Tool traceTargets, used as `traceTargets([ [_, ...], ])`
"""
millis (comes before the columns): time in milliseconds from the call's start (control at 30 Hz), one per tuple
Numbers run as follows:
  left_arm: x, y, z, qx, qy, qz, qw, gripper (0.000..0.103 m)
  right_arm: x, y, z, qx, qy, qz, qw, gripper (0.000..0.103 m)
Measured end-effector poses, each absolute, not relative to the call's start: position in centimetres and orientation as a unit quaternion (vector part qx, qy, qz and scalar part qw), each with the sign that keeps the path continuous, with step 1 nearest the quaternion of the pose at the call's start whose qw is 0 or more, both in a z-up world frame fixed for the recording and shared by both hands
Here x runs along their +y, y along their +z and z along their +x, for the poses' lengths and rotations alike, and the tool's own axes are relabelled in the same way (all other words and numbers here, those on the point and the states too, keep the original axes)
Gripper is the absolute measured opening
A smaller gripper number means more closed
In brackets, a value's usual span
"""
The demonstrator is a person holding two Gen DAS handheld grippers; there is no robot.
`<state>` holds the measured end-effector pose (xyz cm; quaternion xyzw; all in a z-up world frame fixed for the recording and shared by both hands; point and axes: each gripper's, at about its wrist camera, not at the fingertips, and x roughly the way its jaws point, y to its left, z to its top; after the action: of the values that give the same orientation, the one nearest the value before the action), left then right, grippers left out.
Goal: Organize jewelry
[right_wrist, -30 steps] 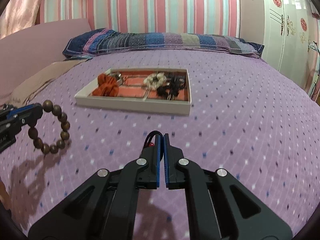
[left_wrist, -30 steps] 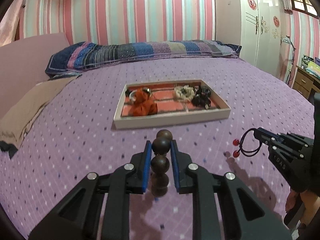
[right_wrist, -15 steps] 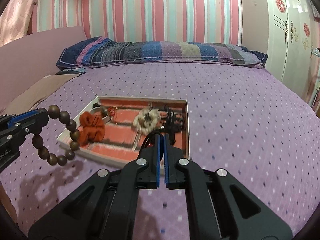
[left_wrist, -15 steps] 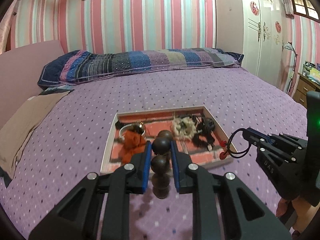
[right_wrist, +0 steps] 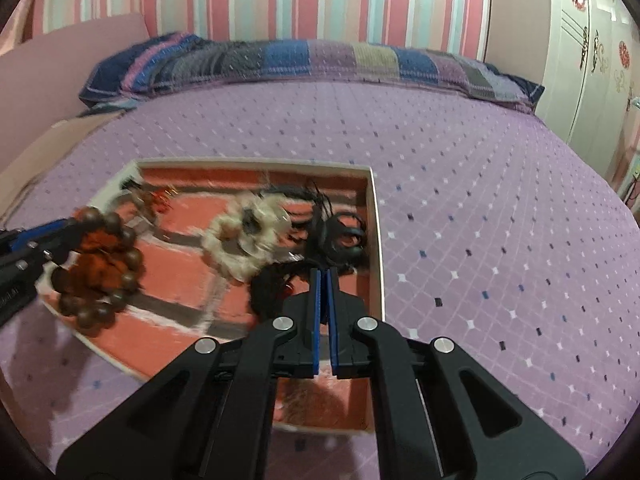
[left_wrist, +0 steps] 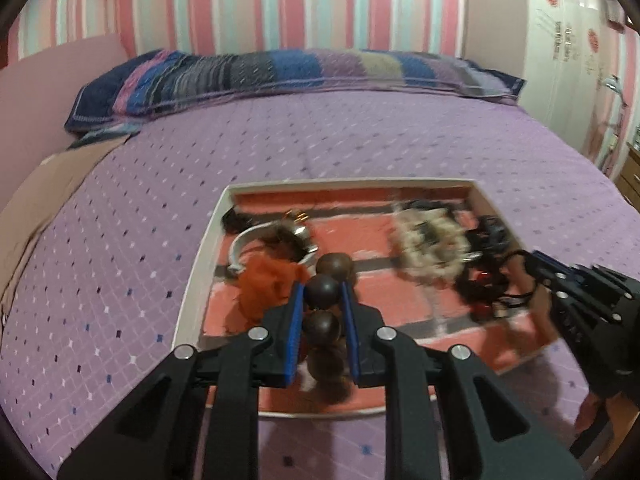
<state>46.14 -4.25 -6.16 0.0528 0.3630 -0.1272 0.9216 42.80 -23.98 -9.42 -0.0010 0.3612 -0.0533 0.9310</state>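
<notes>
Bed cover: purple quilted bedspread [left_wrist: 360, 140] with small white and dark diamond dots, spread across the whole bed.
Pillow: long patchwork pillow [right_wrist: 320, 60] in blue, purple and grey stripes, lying along the far edge of the bed against the wall.
Wall: pink, white and teal vertical stripes [left_wrist: 280, 0].
Wardrobe: white cabinet [right_wrist: 592, 40] with red floral decals, at the right.
Cloth: tan folded fabric [left_wrist: 44, 192] at the bed's left edge.
</notes>
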Motion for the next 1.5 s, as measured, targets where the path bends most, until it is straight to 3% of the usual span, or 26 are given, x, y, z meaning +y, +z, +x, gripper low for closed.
traceTargets([
  [400, -2.6, -9.3, 48.3, 0.378, -0.079, 0.069, 0.920, 0.023, -24.4, -12.6, 45.2, 0.417, -0.069, -0.011, 0.906, 0.005],
  [467, -2.5, -9.3, 48.2, 0.378, -0.080, 0.069, 0.920, 0.029, -24.2, -12.7, 45.2, 0.420, -0.070, -0.015, 0.905, 0.006],
  [533, -2.4, -9.1, 47.8, 0.373, -0.081, 0.066, 0.922, 0.044, -24.3, -12.7, 45.2, 0.422, -0.068, -0.015, 0.904, 0.008],
  [600, -2.4, -8.6, 47.5, 0.371, -0.085, 0.062, 0.923, 0.044, -24.2, -12.5, 45.1, 0.422, -0.062, -0.015, 0.904, 0.015],
  [667, -2.3, -8.0, 47.1, 0.368, -0.089, 0.057, 0.924, 0.044, -24.0, -11.9, 44.7, 0.416, -0.055, -0.014, 0.908, 0.037],
  [733, -2.2, -7.2, 46.7, 0.367, -0.094, 0.053, 0.924, 0.045, -23.9, -11.3, 44.4, 0.411, -0.050, -0.011, 0.910, 0.049],
  [900, -1.5, -4.5, 45.0, 0.351, -0.093, 0.044, 0.931, 0.056, -24.0, -9.2, 43.3, 0.400, -0.043, -0.005, 0.915, 0.053],
  [1000, -1.0, -2.7, 43.4, 0.344, -0.091, 0.041, 0.934, 0.059, -24.2, -7.4, 42.2, 0.389, -0.038, 0.002, 0.920, 0.063],
  [1100, -0.7, -1.1, 41.5, 0.329, -0.083, 0.037, 0.940, 0.078, -24.2, -5.1, 40.3, 0.370, -0.033, 0.006, 0.928, 0.078],
  [1233, -0.3, 1.0, 38.1, 0.312, -0.078, 0.033, 0.946, 0.088, -24.3, -2.7, 37.4, 0.351, -0.028, 0.007, 0.936, 0.095],
  [1500, 0.3, 3.2, 31.3, 0.300, -0.070, 0.019, 0.951, 0.094, -24.6, 0.4, 30.2, 0.334, -0.029, -0.004, 0.942, 0.099],
])
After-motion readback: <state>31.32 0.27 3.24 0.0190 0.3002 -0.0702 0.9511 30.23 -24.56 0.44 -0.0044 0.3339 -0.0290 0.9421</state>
